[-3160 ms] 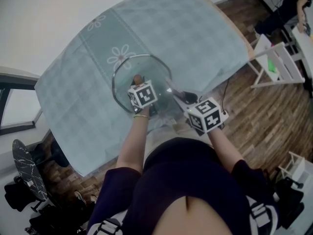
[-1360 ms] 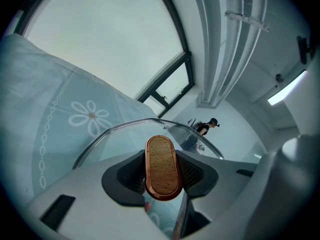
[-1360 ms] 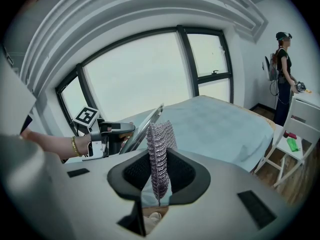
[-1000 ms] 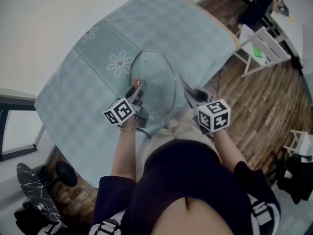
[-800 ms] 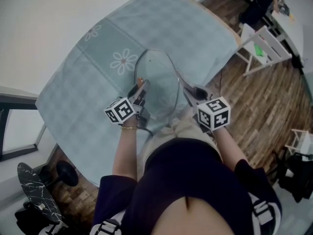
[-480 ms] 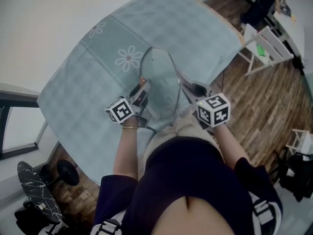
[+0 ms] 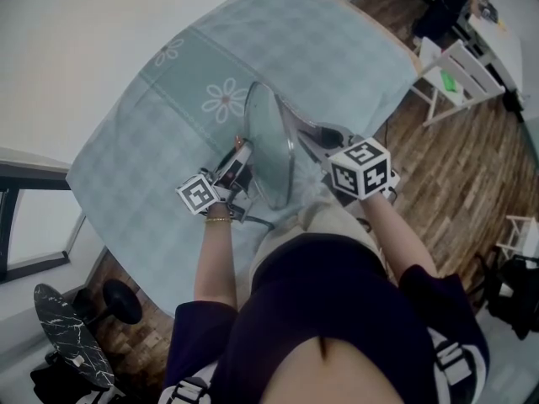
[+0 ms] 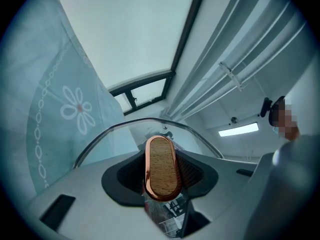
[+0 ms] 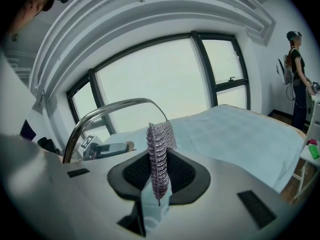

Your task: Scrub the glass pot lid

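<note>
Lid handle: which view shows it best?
Left gripper view: the wooden lid handle fills the centre, clamped between the left gripper's jaws. Head view shows only a sliver of it at that gripper's tip. Right gripper view shows the glass lid's rim; the handle is too small to tell.

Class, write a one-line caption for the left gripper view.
Left gripper shut on the oval wooden knob of the round glass pot lid, beside a pale-teal flowered tablecloth.

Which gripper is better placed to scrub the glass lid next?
Probably the right gripper: its jaws grip the mesh scrubber beside the glass lid. The left gripper is occupied, holding the lid on edge by its wooden handle.
</note>
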Demonstrator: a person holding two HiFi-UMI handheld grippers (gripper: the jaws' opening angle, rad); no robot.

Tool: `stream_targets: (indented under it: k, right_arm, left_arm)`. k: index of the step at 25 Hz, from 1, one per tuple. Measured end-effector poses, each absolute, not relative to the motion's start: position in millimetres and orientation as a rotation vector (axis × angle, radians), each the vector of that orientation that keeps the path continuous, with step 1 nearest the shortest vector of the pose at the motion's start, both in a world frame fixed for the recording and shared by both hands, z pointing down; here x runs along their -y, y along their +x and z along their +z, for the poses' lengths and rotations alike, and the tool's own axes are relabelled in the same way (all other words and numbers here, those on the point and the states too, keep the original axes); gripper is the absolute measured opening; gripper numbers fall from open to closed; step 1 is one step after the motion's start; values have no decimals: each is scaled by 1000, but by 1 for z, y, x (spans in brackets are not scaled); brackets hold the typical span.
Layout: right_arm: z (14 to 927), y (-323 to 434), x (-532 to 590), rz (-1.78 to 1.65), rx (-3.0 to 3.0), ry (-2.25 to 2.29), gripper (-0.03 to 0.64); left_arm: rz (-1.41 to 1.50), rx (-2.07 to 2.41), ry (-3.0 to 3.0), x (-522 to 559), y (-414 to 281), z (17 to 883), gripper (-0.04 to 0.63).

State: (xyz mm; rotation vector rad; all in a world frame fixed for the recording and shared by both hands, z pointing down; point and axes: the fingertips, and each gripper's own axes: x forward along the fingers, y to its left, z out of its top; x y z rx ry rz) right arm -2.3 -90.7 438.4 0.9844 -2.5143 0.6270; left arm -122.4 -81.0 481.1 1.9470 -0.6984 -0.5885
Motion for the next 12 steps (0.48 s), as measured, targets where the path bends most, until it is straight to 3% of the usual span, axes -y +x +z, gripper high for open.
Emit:
stream_targets:
  k: [12]
  right_arm:
    - [416,-60,97,615,2637,822,80]
  left_arm:
    - [-712,588,1919,65,-147,478,167]
